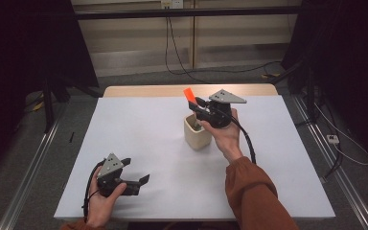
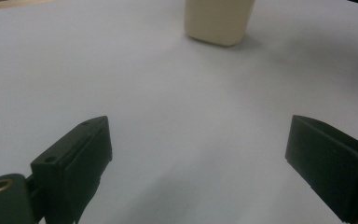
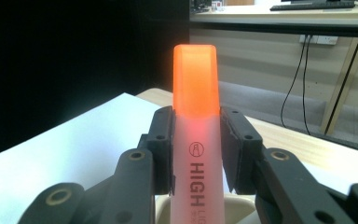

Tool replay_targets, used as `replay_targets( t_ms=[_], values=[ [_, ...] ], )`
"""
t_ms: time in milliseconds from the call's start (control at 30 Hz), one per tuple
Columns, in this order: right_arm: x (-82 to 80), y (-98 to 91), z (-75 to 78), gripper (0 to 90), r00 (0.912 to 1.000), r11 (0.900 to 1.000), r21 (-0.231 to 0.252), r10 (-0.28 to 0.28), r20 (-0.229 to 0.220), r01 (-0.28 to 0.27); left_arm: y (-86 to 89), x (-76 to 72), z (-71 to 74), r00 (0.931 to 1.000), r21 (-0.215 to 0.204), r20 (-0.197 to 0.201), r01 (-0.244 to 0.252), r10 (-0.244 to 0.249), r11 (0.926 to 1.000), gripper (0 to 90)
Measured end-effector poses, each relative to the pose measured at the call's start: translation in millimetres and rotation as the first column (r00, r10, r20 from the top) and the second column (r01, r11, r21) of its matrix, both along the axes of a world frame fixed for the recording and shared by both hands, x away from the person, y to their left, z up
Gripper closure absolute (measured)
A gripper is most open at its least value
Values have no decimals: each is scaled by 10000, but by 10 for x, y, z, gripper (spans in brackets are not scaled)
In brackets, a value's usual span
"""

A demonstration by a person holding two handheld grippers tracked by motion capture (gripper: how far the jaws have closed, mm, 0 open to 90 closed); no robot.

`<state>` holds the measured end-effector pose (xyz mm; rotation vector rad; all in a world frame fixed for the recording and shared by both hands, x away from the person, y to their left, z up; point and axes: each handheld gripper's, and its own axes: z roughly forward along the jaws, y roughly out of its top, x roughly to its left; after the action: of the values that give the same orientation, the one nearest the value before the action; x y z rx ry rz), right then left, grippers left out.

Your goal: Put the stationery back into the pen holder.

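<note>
An orange highlighter (image 1: 189, 95) with a translucent orange cap (image 3: 196, 79) stands upright, its lower end over or inside a cream cup (image 1: 196, 132) at the table's middle. My right gripper (image 1: 196, 106) is shut on the highlighter's barrel (image 3: 196, 158), just above the cup's rim (image 3: 233, 201). Near the table's front left, my left gripper (image 1: 135, 172) stands open above the white surface with nothing between its jaws; the cream cup (image 2: 218, 21) stands far ahead of it.
The white table (image 1: 139, 129) has a wooden strip along its far edge (image 1: 143, 90). Black stands and cables (image 1: 177, 52) lie on the floor beyond and to both sides. Bare tabletop surrounds the cup.
</note>
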<state>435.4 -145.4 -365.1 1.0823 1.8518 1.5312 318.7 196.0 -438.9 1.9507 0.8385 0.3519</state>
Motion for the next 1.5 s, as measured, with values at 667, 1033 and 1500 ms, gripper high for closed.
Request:
replay_targets(
  t_ms=[667, 1033, 1500],
  values=[
    [21, 1, -311, 671, 9984, 10000, -23, 42, -563, -44, 8, -3, 3, 10000, 15, 12, -30, 30, 10000, 70],
    [5, 24, -357, 670, 9980, 9996, -204, 177, -608, -190, 7, -5, 3, 10000, 10, 24, -24, 24, 10000, 70],
    [-80, -29, -376, 673, 9967, 9987, -416, 252, -776, -285, 5, -2, 0, 10000, 24, -2, -31, 31, 10000, 70]
  ],
)
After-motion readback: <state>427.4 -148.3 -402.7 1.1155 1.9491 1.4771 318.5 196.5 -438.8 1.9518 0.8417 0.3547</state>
